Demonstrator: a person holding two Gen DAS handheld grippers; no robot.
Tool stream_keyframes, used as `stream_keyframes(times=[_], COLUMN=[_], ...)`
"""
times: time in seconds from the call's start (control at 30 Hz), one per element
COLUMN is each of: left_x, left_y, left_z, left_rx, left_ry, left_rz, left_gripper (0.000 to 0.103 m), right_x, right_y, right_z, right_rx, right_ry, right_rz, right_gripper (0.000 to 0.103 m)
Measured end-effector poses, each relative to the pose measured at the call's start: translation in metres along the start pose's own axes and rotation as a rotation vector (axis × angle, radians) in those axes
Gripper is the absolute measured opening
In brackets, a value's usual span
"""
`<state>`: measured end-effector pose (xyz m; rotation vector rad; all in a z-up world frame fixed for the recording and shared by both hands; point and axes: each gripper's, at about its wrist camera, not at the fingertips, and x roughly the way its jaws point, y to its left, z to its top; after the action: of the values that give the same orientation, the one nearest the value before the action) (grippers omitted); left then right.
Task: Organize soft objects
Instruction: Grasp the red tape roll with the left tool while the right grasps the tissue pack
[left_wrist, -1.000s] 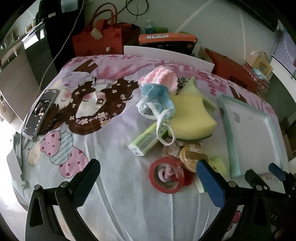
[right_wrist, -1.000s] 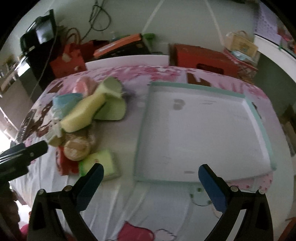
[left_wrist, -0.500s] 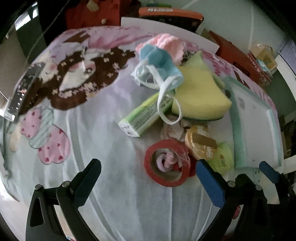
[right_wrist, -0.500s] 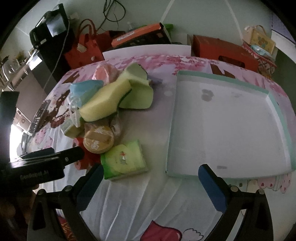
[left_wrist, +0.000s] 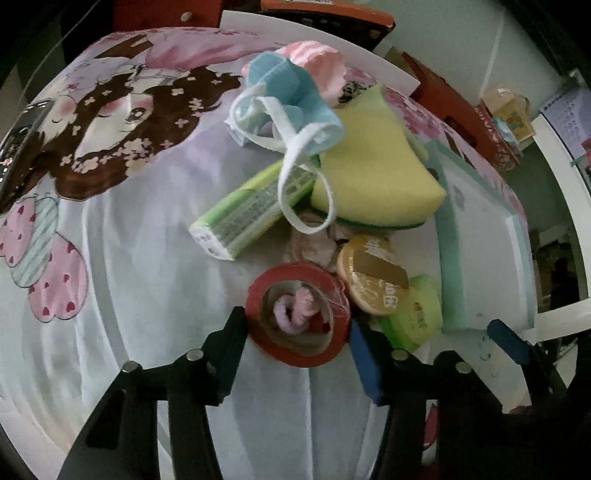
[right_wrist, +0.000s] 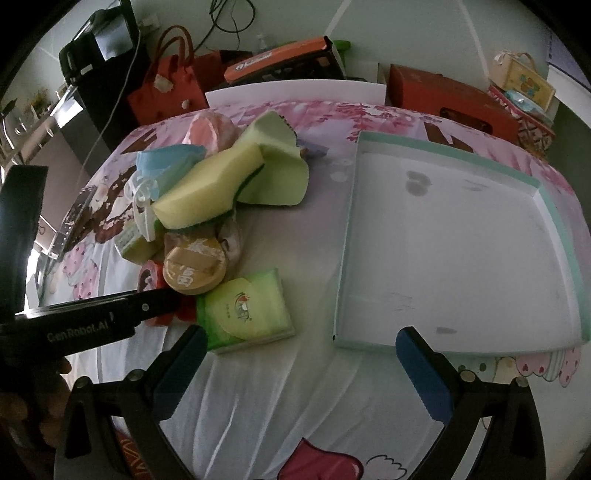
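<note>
Left hand-held gripper (left_wrist: 297, 325) closing, clamped on red tape roll (left_wrist: 297, 313), pink fuzzy loop inside; right hand-held gripper (right_wrist: 301, 363) apart.

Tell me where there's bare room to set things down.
The tray is bare throughout. A clear strip of bedsheet runs between the tray and the yellow sponge. Crowded: the pile around the red tape roll, where the left gripper has just been closing.

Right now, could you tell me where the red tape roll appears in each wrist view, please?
Left wrist: red tape roll low centre, between the left gripper fingertips.
Right wrist: only its edge shows at left, behind the gold round tin.
Shared landmark: the gold round tin, beside the roll in both.
</note>
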<state>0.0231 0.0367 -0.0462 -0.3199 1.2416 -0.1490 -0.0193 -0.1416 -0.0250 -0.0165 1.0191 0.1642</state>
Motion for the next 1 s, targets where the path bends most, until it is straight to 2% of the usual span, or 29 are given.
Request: stream_keyframes(times=[0.17, 0.4, 0.67, 0.83, 1.0], left_x=[0.000, -0.030, -0.058, -0.060, -0.058], left_y=[-0.001, 0.004, 0.016, 0.024, 0.028], left_z=[0.003, -0.006, -0.007, -0.005, -0.004], left_rx=[-0.005, 0.000, -0.047, -0.088, -0.103], left_ry=[-0.014, -0.072, -0.143, -0.157, -0.150], left_rz=[-0.005, -0.016, -0.003, -0.007, -0.016], left_gripper=[0.053, 0.053, 0.053, 0.053, 0.053], right_x=[0.001, -0.001, -0.006, -0.001, 0.015], right_y=[0.000, 0.006, 0.022, 0.041, 0.041], right_z=[0.000, 0.000, 0.002, 0.003, 0.007], right_rx=[-0.002, -0.023, -0.078, -0.167, -0.168], right_ry=[0.001, -0.015, -0.058, -0.070, -0.029], right_rz=[-0.002, 0.030, 0.116, 0.117, 0.089], right_gripper=[0.103, 0.103, 0.103, 0.096, 0.087])
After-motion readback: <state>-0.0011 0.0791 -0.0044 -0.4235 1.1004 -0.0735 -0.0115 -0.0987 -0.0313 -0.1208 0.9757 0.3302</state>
